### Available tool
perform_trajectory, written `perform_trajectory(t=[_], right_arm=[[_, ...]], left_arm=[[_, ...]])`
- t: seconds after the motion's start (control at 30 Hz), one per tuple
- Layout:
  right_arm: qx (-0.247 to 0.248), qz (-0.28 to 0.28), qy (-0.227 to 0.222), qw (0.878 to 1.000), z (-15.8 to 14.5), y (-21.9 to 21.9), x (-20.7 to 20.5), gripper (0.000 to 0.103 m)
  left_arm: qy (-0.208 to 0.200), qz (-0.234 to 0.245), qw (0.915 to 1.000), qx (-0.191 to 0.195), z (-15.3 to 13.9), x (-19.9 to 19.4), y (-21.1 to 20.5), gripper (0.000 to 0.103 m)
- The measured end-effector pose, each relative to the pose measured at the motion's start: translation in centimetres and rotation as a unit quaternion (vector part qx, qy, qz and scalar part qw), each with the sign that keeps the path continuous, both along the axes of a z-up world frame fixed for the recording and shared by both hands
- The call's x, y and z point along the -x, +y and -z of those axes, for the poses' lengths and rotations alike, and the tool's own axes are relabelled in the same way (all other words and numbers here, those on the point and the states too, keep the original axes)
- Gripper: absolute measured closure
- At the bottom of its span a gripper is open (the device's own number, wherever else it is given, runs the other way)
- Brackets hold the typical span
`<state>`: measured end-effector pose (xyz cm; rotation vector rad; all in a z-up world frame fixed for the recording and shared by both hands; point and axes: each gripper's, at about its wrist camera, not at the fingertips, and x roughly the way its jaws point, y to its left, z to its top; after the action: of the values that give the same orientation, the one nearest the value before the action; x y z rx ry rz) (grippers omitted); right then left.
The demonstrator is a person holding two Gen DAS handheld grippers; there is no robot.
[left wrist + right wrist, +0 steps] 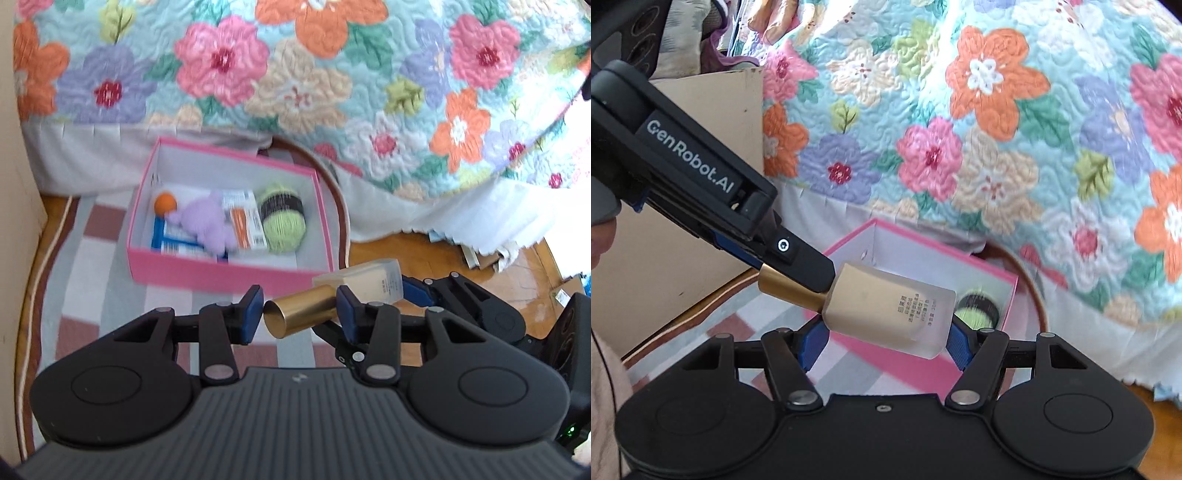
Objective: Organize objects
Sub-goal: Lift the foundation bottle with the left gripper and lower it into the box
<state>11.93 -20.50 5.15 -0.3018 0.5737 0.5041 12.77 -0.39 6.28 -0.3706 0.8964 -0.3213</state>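
Note:
A frosted bottle point(890, 310) with a gold cap point(301, 317) hangs in the air, held from both ends. My left gripper point(300, 314) is shut on the gold cap, and its black body point(701, 177) reaches in from the left in the right wrist view. My right gripper point(884, 345) is shut on the bottle's frosted body point(373, 280). Below and beyond stands an open pink box point(229, 271) on the rug, holding an orange ball point(165, 203), a purple plush point(207, 221), packets point(243, 221) and green yarn point(282, 218).
A bed with a floral quilt point(295, 74) rises right behind the box. A checked rug point(92, 258) lies under it, with wooden floor point(424, 254) to the right and clutter under the bed's edge. A cardboard panel point(683, 258) stands at the left.

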Motion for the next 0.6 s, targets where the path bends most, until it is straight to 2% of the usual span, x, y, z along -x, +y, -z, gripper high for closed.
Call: perform_trajectory(t=[0.13, 0.23, 0.4, 0.6], right_arm=[[-0.004, 0.001, 0.005, 1.0, -0.2, 1.0, -3.5, 0.032], [-0.008, 0.003, 0.017, 1.0, 0.7, 1.4, -6.7, 0.032], [-0.029, 0.026, 0.07, 0.997, 4.2, 1.7, -11.7, 0.032], [-0.043, 0.046, 0.13, 0.989, 8.9, 2.4, -16.9, 0.032]], left_arm=[[-0.011, -0.017, 0.9998, -0.001, -0.1, -3.6, 0.6, 0.061], [-0.018, -0.03, 0.9994, 0.003, 1.3, -6.5, 1.0, 0.062], [-0.009, -0.05, 0.9986, 0.011, 5.3, -11.5, 1.6, 0.062], [0.024, -0.072, 0.9966, 0.031, 10.7, -16.5, 2.5, 0.062]])
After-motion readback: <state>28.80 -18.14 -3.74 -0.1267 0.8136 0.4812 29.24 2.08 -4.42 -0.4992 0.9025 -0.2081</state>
